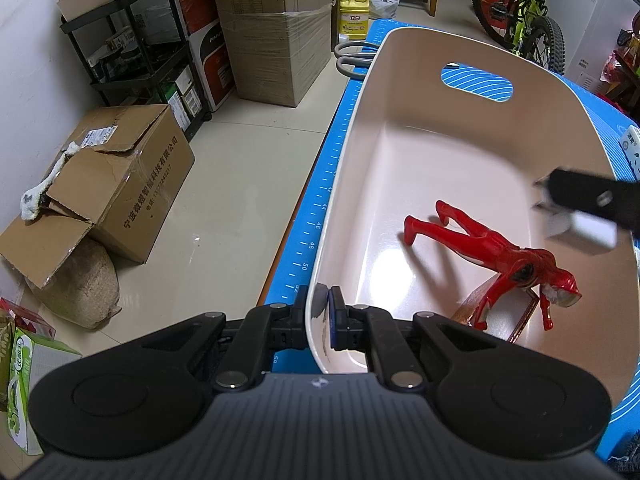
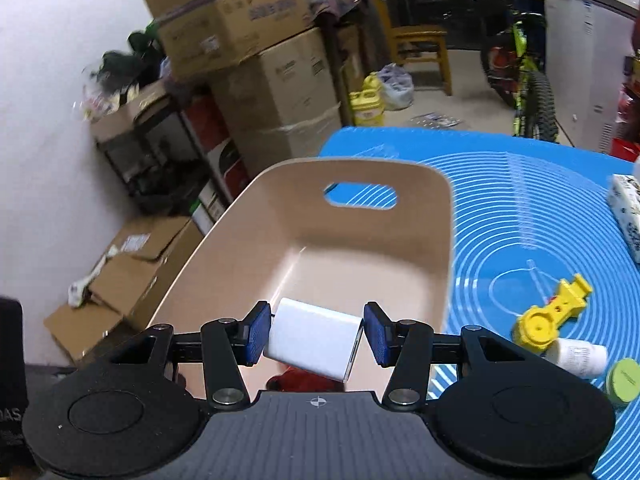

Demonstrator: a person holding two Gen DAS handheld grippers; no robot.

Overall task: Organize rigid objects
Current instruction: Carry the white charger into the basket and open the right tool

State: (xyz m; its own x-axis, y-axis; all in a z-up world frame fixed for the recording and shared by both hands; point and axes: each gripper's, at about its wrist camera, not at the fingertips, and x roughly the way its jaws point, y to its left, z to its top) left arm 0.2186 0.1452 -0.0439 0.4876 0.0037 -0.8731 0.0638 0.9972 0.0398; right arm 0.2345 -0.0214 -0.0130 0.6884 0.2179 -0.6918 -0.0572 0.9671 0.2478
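Observation:
A beige plastic basket (image 1: pixel 400 80) with a handle slot stands on the blue mat (image 1: pixel 316 216). My left gripper (image 1: pixel 320 320) is shut on the basket's near rim. A red toy figure (image 1: pixel 492 252) lies inside on a brown flat item (image 1: pixel 516 312). My right gripper (image 2: pixel 316 330) hovers above the basket (image 2: pixel 304 248) with a white rectangular block (image 2: pixel 314 338) tilted between its blue pads; the jaws stand slightly apart from it. The right gripper (image 1: pixel 540 204) with the block (image 1: pixel 580 232) also shows blurred at the right of the left wrist view.
On the mat (image 2: pixel 520 208) to the right lie a yellow plastic part (image 2: pixel 548 316), a white bottle (image 2: pixel 576 356), a green lid (image 2: pixel 624 376) and a patterned box (image 2: pixel 628 208). Grey-handled scissors (image 1: pixel 352 56) lie beyond the basket. Cardboard boxes (image 1: pixel 120 176) stand on the floor at left.

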